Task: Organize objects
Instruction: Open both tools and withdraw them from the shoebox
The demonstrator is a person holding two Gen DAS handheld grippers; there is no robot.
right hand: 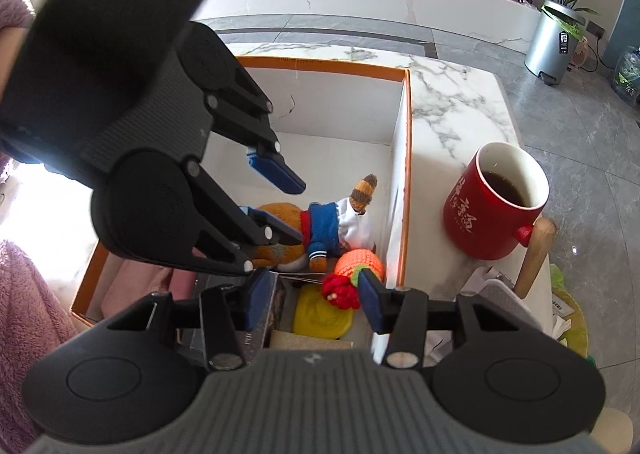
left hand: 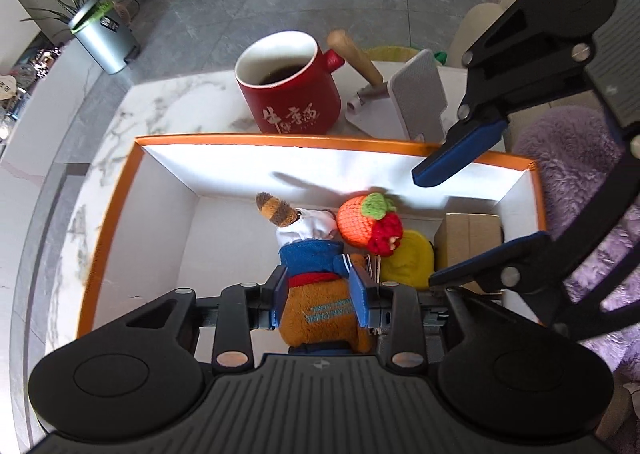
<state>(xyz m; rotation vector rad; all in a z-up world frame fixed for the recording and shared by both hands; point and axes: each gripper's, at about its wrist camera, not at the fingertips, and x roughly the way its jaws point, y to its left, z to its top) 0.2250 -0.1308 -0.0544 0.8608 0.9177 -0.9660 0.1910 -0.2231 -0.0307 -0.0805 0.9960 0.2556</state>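
An orange-rimmed white box stands on the marble table. A brown plush toy in a blue and white top lies on the box floor. My left gripper hangs over it, open, with a blue pad on each side of the toy's body; in the right wrist view its upper finger is clear of the toy. Beside the toy lie a knitted orange-and-red fruit and a yellow object. My right gripper is open above these and holds nothing.
A red mug of dark liquid stands just outside the box, next to a wooden-handled tool and a grey brush. A cardboard carton fills a box corner. A purple fuzzy sleeve is at the edge.
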